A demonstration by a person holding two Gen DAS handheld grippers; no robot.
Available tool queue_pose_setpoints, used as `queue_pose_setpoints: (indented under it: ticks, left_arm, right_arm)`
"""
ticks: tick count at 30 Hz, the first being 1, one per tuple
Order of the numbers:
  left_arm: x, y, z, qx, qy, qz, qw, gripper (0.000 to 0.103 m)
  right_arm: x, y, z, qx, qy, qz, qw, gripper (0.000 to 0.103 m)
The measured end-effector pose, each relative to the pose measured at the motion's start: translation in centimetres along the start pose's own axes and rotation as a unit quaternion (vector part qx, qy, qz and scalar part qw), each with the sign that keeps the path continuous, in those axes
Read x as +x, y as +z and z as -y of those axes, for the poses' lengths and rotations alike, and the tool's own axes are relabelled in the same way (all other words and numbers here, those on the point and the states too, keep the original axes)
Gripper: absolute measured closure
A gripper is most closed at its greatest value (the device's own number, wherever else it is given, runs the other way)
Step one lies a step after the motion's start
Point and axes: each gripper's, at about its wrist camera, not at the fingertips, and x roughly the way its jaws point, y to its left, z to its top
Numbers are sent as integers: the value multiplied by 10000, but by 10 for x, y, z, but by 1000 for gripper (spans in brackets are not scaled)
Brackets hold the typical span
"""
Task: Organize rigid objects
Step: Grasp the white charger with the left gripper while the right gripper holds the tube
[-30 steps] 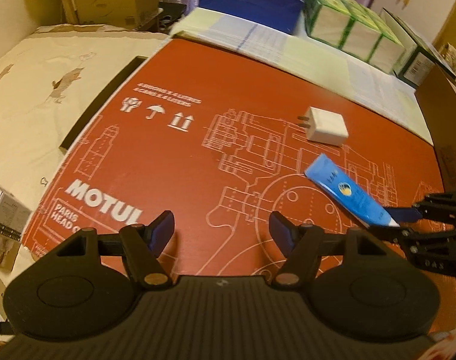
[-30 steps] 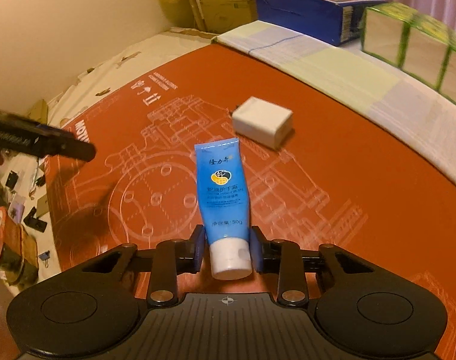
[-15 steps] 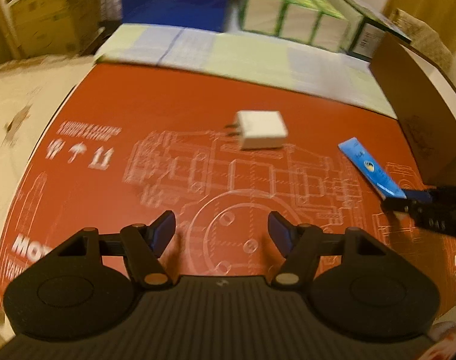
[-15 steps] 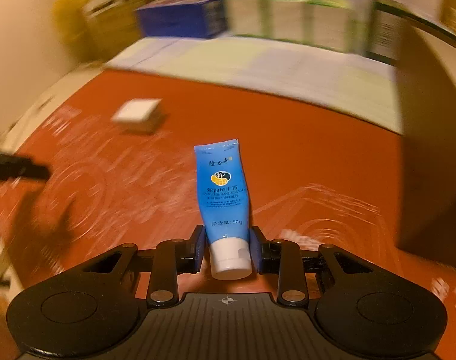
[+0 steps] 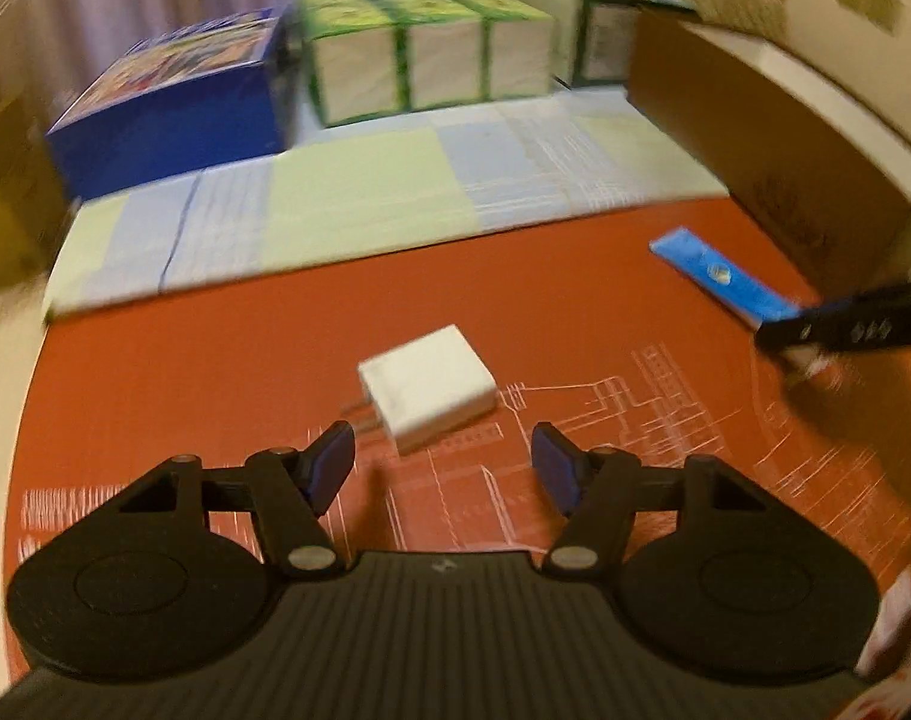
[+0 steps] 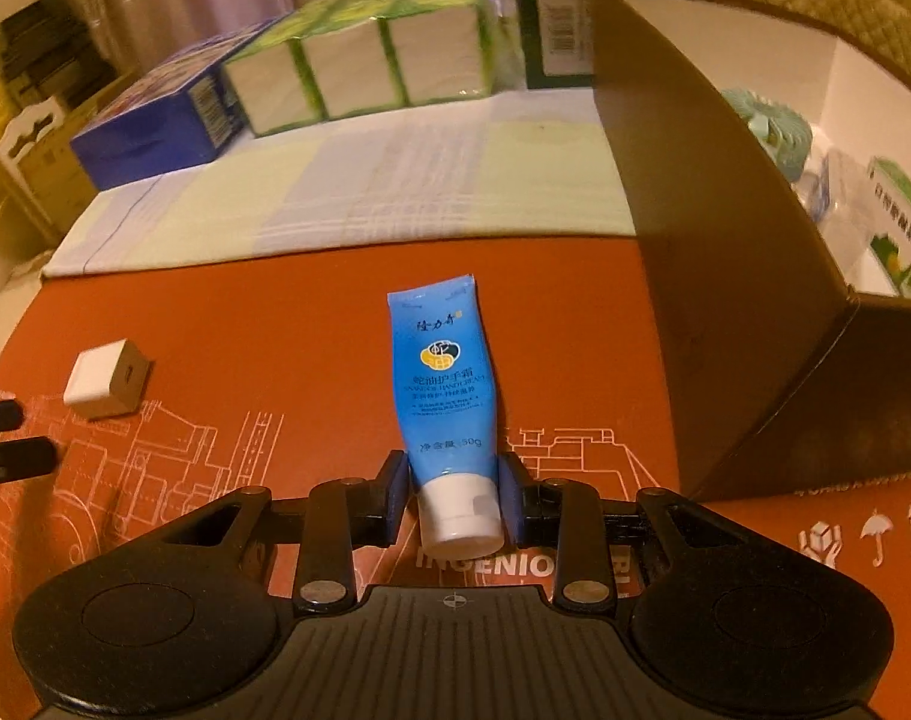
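Right tool: my right tool (image 6: 452,495) is clamped on the blue hand-cream tube (image 6: 446,378), its pads pressing the tube just above the white cap (image 6: 460,516).
Tube: it sticks straight out ahead of my fingers, crimped end away from me, lifted above the red surface (image 6: 275,324); in the left view the tube (image 5: 719,282) shows at the far right, blurred.
Left tool: my left tool (image 5: 443,468) stands open with nothing between its blue pads (image 5: 332,465).
Charger: the white charger block (image 5: 428,387) lies flat on the red surface just ahead of my left tool, prongs toward the left finger; I cannot tell whether it touches that finger. From the right view the charger (image 6: 104,378) sits far to the left, well apart from the tube.
Brown box: an open brown carton (image 6: 725,252) stands on the right of the red surface, near the tube's right side, with a green-and-white pack (image 6: 899,228) inside.
Behind: a checked cloth (image 6: 365,192), a blue box (image 6: 155,126) and green-wrapped packs (image 6: 359,60) line the far side.
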Motion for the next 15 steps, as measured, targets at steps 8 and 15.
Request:
queue_pose_setpoints:
  ticks: [8, 15]
  left_arm:
    - [32, 14, -2, 1441, -152, -130, 9894, 41]
    - [49, 23, -7, 1667, -372, -229, 9850, 50]
  right_arm:
    - [-2, 0, 4, 92, -14, -14, 10000, 74]
    - [-2, -1, 2, 151, -80, -10, 9999, 71]
